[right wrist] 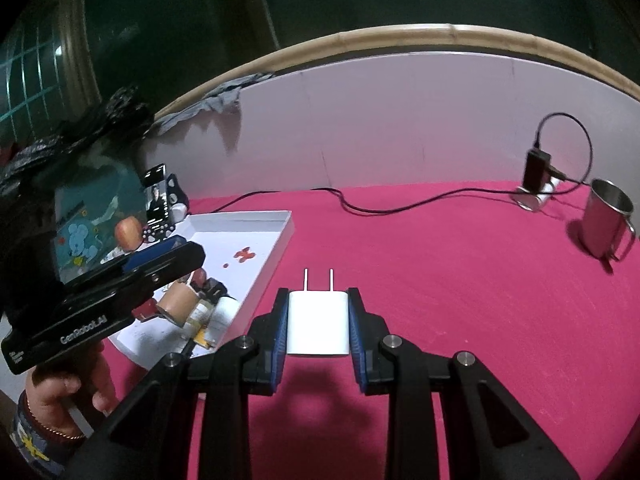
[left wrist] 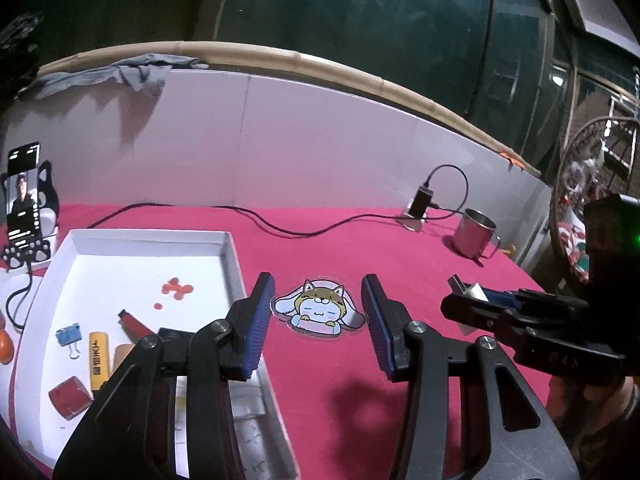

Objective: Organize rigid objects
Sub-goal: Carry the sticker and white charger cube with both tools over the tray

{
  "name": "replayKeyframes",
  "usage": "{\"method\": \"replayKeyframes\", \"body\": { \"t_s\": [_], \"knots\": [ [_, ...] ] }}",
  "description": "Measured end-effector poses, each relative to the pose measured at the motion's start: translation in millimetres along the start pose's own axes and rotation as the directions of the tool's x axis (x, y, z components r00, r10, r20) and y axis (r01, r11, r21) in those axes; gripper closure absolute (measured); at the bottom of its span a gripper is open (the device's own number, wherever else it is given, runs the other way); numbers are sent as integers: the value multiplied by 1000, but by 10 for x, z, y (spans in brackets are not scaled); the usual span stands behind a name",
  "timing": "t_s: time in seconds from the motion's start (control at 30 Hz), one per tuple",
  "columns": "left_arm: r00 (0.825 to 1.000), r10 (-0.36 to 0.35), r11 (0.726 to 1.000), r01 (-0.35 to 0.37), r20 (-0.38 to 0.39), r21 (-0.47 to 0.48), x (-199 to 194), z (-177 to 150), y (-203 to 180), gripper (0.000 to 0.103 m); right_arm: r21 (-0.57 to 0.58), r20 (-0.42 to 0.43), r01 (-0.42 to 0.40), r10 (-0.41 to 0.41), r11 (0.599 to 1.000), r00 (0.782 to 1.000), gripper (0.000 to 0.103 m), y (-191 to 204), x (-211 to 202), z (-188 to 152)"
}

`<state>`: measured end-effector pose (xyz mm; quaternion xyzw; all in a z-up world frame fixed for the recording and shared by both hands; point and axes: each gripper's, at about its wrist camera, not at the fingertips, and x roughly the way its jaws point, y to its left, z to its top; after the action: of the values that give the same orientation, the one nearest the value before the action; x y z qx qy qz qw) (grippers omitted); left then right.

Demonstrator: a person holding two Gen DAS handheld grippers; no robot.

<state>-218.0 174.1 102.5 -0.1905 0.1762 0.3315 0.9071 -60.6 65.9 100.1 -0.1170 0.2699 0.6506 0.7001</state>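
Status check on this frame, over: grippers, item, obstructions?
Right gripper shut on white charger plug. Left gripper open, empty, over cartoon sticker. White tray alongside, path unobstructed.

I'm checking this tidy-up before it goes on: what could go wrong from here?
1. The right gripper pinches the white charger only by its smooth sides, so it may slip before reaching the white tray.
2. The tray's near end is crowded, so the charger might land on the yellow lighter.
3. The cartoon sticker lies flat, hard for the open left gripper to pinch.
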Motion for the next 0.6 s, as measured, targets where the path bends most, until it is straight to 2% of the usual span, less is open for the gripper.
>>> {"method": "replayKeyframes", "body": {
  "t_s": [0.6],
  "knots": [
    [997, 66, 991, -61, 34, -116, -185, -10, 569, 58, -118, -49, -55, 50, 991, 998, 77, 560, 294, 170]
  ]
}}
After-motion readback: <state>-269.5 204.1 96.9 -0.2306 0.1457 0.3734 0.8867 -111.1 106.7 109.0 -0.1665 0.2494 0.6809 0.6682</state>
